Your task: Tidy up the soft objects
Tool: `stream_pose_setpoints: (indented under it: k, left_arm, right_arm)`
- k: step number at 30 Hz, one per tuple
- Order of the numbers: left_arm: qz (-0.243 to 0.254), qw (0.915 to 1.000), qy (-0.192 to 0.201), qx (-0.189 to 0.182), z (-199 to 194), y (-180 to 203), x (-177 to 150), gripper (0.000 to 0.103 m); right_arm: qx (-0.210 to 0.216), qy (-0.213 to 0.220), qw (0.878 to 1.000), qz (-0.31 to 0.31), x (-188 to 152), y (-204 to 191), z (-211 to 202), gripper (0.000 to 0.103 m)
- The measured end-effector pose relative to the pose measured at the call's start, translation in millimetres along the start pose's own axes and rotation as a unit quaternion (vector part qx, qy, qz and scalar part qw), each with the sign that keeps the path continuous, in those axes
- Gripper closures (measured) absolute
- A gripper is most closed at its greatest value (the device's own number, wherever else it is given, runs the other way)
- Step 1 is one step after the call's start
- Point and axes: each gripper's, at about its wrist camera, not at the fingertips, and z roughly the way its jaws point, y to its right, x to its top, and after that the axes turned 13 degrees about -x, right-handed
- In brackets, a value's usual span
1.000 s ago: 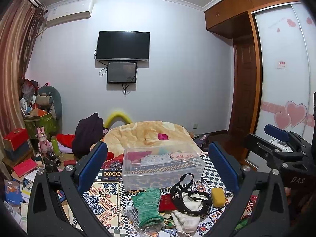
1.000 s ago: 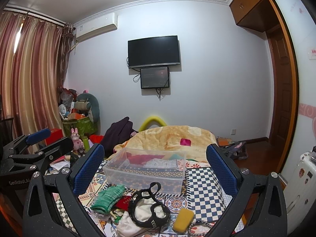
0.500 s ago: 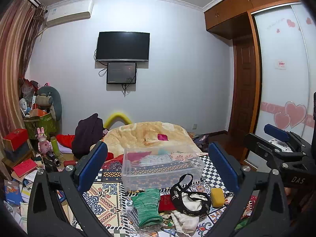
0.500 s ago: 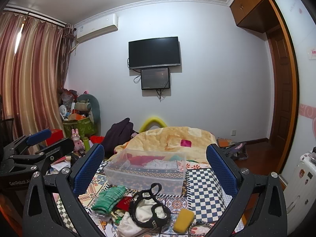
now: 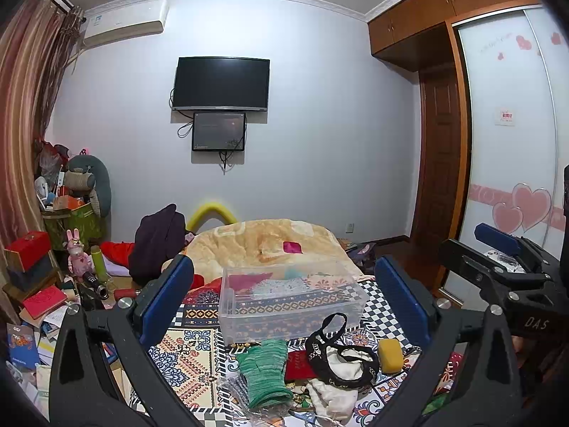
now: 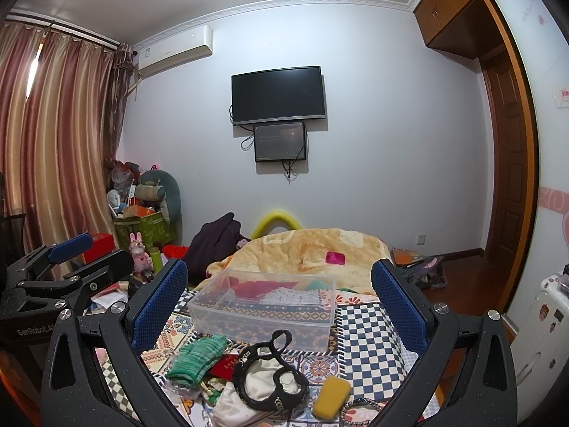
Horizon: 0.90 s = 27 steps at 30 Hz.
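As it sits on the bed, clear bin holding folded cloths, green glove outside

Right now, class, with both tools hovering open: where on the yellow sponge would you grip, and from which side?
Probably take the yellow sponge across its two long flat sides, near its middle, coming down from above with the right hand-held gripper, the nearer of the two. It lies flat on the patterned cloth, clear of the black strap, so both sides look open to the fingers.
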Motion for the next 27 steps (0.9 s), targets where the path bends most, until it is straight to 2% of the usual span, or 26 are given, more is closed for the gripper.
stream_pose_setpoints:
  k: [19, 22, 27]
  left_arm:
    - [-0.002, 1.0, -0.009, -0.002, 3, 0, 0, 0.0]
    - [-0.004, 0.9997, -0.023, -0.005, 9, -2, -6, 0.0]
    - [-0.015, 0.9972, -0.071, -0.014, 27, -11, -31, 0.0]
  right_arm:
    - [-0.005, 0.006, 1.0, -0.007, -7, 0, 1, 0.0]
    - [-0.008, -0.004, 1.0, -0.011, -13, 0, 6, 0.0]
    - [-0.02, -0.042, 0.999, -0.017, -31, 8, 22, 0.0]
